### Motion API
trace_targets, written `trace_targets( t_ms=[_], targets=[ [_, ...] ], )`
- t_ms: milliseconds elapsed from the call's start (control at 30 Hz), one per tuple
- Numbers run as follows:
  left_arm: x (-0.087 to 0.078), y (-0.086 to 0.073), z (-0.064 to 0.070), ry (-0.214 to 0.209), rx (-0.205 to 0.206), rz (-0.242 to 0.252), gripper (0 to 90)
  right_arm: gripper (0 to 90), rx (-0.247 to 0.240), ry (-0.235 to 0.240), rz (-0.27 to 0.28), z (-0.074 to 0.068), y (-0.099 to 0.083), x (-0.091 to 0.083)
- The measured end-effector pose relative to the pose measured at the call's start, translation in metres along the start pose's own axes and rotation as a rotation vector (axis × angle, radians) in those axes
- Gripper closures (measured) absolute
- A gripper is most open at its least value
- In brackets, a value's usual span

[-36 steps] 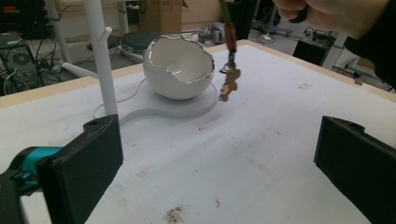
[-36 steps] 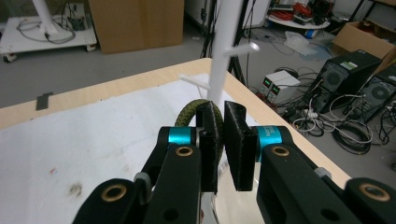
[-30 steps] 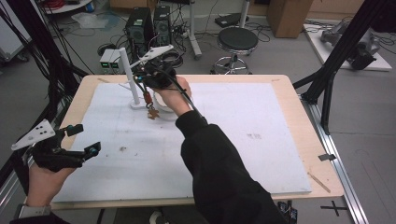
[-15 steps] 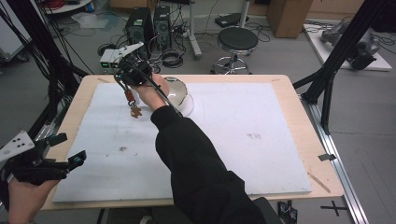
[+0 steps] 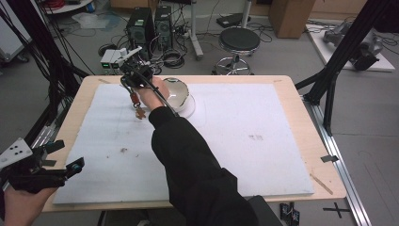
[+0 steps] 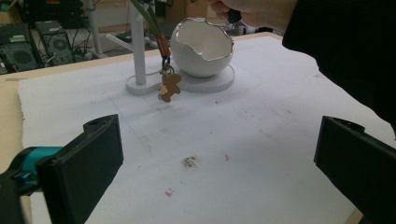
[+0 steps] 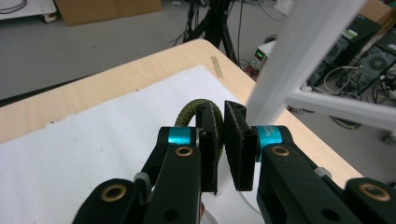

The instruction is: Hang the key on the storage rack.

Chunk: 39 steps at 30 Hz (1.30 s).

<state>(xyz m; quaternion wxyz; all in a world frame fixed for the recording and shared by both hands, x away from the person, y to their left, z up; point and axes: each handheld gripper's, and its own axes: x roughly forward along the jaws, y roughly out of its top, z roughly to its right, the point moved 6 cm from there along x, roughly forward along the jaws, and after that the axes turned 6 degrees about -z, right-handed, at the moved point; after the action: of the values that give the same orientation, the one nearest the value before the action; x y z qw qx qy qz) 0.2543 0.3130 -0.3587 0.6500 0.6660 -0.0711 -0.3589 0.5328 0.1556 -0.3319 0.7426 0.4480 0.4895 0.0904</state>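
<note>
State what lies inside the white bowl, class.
The bowl, by the left gripper view, shows a bare white inner wall with nothing visible. Its bottom sits behind the jagged front rim, so small contents cannot be ruled out.

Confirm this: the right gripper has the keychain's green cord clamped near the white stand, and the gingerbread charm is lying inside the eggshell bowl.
Not quite. The right gripper does clamp the green cord near the white stand, but the gingerbread charm is not in the eggshell bowl. The left gripper view shows it hanging from the cord in the air, beside the bowl and in front of the stand.
</note>
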Motion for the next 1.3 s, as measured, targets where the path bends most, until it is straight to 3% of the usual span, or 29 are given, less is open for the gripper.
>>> trace_targets(
  t_ms=[133, 167, 200, 233, 267, 333, 433, 500, 567, 733, 833, 933, 1067, 1300],
  targets=[
    [0.001, 0.001, -0.001, -0.003, 0.001, 0.002, 1.7, 81.9, 0.002, 0.000, 0.002, 0.002, -0.001, -0.002],
    [0.001, 0.001, -0.001, -0.003, -0.002, 0.002, 1.7, 61.6, 0.023, 0.013, 0.031, 0.003, 0.001, -0.006],
    [0.001, 0.001, -0.001, -0.003, 0.000, 0.002, 1.7, 53.3, 0.050, 0.031, 0.048, 0.004, 0.003, -0.008],
    [0.002, 0.001, -0.001, -0.005, 0.002, 0.000, 1.7, 53.3, 0.050, 0.031, 0.048, 0.004, 0.003, -0.008],
    [0.002, 0.002, -0.002, -0.006, 0.002, -0.002, 1.7, 43.1, 0.085, 0.056, 0.056, 0.004, 0.003, -0.011],
    [0.003, 0.005, -0.005, -0.008, -0.004, 0.008, 1.7, 29.1, 0.103, 0.090, 0.045, 0.006, 0.000, -0.017],
    [0.008, 0.012, -0.008, -0.022, 0.001, 0.020, 1.7, 20.4, 0.107, 0.132, 0.065, 0.009, -0.004, -0.030],
    [0.013, 0.017, -0.008, -0.029, 0.010, 0.023, 1.7, 11.3, 0.145, 0.201, 0.070, 0.012, -0.007, -0.040],
    [0.020, 0.022, -0.008, -0.041, 0.019, 0.021, 1.7, 10.8, 0.162, 0.263, 0.066, 0.015, -0.012, -0.055],
    [0.045, 0.031, -0.007, -0.078, 0.040, 0.007, 1.7, 10.8, 0.096, 0.265, 0.100, 0.024, -0.029, -0.098],
    [0.059, 0.032, -0.007, -0.095, 0.042, -0.008, 1.7, 10.8, 0.093, 0.263, 0.107, 0.034, -0.047, -0.122],
    [0.072, 0.035, -0.007, -0.111, 0.045, -0.020, 1.7, 10.8, 0.089, 0.221, 0.116, 0.050, -0.070, -0.147],
    [0.085, 0.038, -0.008, -0.124, 0.035, -0.025, 1.7, 10.7, 0.122, 0.187, 0.141, 0.072, -0.100, -0.178],
    [0.094, 0.046, -0.013, -0.122, 0.028, -0.021, 1.7, 10.7, 0.179, 0.093, 0.159, 0.107, -0.150, -0.222]
  ],
)
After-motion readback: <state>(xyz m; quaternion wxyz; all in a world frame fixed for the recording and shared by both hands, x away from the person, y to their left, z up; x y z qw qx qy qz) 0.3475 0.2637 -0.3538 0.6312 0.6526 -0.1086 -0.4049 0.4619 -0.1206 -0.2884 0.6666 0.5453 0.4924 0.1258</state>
